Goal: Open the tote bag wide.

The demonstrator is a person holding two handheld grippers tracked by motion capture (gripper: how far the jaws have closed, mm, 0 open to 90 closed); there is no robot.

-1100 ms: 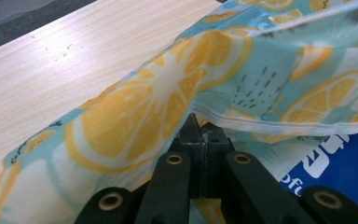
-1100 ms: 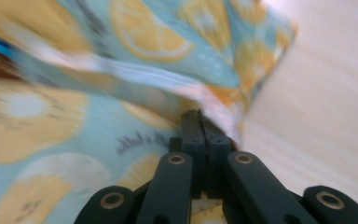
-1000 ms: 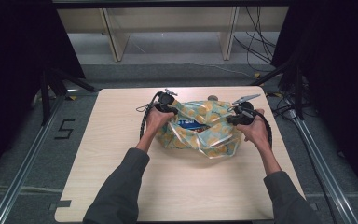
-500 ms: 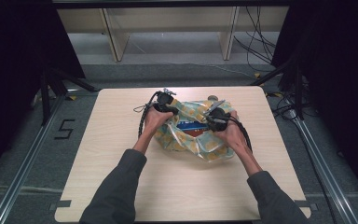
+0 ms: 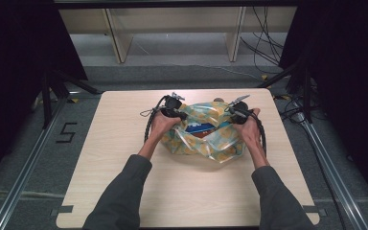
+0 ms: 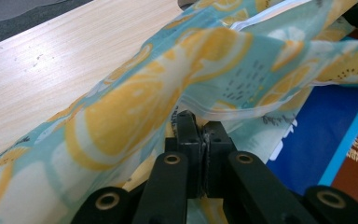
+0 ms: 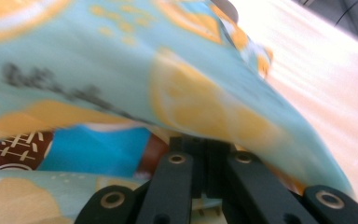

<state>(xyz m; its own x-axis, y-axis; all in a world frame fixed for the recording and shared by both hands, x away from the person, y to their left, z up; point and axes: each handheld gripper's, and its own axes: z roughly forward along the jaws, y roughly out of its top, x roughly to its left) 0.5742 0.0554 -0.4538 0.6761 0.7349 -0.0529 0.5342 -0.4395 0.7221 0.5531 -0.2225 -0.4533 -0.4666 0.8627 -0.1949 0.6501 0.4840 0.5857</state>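
The bag (image 5: 206,132), lemon-printed and lying mid-table (image 5: 124,191), is pinched at its mouth from both sides: its left rim by the left gripper (image 5: 177,114), its right rim by the right gripper (image 5: 235,114), each pair of jaws pressed together on the film. Since half a second ago the right hand has been swung back outward, so the mouth is judged to be pulled wider. A blue-and-brown pack (image 5: 202,128) is seen inside. 1 pale wooden table is ringed by grey floor, shelving (image 5: 172,28) and cables (image 5: 263,43).

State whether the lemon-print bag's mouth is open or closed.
Open: the left gripper and right gripper hold the bag apart, showing a blue packet inside.
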